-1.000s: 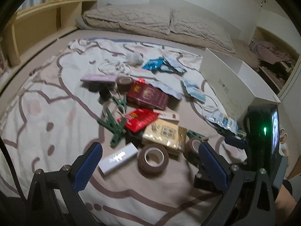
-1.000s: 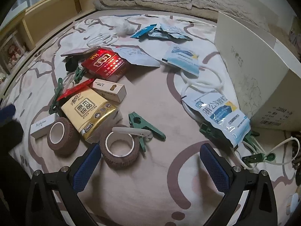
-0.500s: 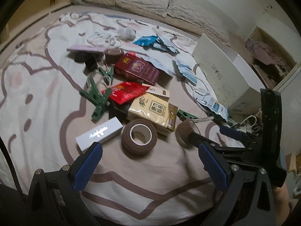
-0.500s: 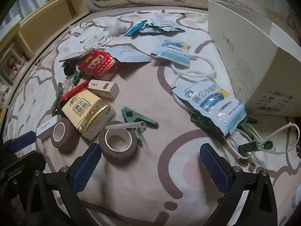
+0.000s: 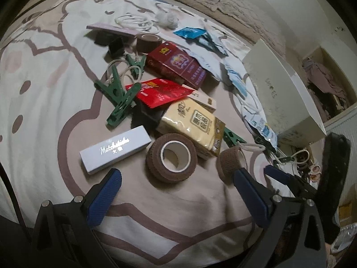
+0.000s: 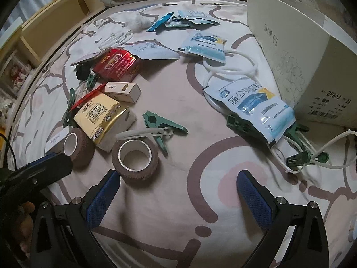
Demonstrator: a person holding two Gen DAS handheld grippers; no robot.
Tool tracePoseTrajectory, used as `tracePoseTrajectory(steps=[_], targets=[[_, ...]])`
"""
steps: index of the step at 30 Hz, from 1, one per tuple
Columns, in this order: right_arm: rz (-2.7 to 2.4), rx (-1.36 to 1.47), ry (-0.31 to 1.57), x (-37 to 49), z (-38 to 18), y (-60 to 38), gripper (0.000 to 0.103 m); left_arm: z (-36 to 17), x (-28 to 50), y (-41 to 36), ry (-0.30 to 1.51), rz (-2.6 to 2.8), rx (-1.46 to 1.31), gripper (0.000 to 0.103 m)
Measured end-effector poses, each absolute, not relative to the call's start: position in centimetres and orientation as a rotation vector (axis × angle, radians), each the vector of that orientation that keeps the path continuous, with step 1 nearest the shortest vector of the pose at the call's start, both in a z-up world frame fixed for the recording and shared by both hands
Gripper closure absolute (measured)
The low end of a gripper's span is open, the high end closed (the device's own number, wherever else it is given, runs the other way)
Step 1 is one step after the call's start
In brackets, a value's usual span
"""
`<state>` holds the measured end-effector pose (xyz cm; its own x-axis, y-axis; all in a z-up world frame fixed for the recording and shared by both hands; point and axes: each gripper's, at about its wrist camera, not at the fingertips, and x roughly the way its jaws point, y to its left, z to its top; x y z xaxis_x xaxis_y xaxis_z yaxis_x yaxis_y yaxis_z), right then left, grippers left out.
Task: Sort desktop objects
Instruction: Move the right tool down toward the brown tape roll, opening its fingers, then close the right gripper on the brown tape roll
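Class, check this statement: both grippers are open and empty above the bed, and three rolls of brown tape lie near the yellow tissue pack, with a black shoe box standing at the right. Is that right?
One thing is wrong: the shoe box is white, not black, as the right wrist view shows. The rest stands: both grippers hold nothing, jaws apart, and the tape rolls lie by the tissue pack.

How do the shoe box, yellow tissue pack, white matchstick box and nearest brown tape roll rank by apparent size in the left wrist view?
1. shoe box
2. yellow tissue pack
3. white matchstick box and brown tape roll: look alike, and the roll's nearness makes ranking unsure.
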<state>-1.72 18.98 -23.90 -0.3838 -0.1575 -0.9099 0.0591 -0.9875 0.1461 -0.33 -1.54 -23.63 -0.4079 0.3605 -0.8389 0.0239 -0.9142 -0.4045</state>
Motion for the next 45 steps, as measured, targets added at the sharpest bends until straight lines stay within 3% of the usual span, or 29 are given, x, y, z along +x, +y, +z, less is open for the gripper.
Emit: tracePoseTrajectory(steps=[9,11,13,14,17,25,31,45], targets=[[-2.479,1.617,-0.164,-1.4,-23.7,18.9,0.000,-24.2,-0.7,-1.7,-0.536,2.486,-1.610,0.009],[-2.465,1.579,-0.173,-1.3,-23.3,18.8,0.014,-24.2,-0.8,-1.4,-0.504,2.502,-1.604,0.012],[-2.441,1.561,-0.189,-1.3,-23.2,18.7,0.021,-24.3,-0.8,-1.4,-0.501,2.507,-1.604,0.014],[-2.430,1.552,-0.197,-1.2,-23.2,18.6,0.032,-24.4,-0.8,-1.5,-0.503,2.508,-1.604,0.016],[-2.403,1.522,-0.219,-1.2,-23.1,18.3,0.043,-24.5,-0.9,-1.7,-0.501,2.515,-1.605,0.021],[-2.377,1.488,-0.165,-1.2,-23.0,16.7,0.047,-24.9,-0.8,-1.4,-0.438,2.533,-1.615,0.025],[-2.381,1.479,-0.135,-1.4,-23.1,16.3,0.061,-25.0,-0.7,-1.5,-0.435,2.536,-1.624,0.025],[-2.507,1.447,-0.180,0.2,-22.0,17.9,0.061,-24.7,-0.3,-0.1,-0.313,2.609,-1.560,0.034]])
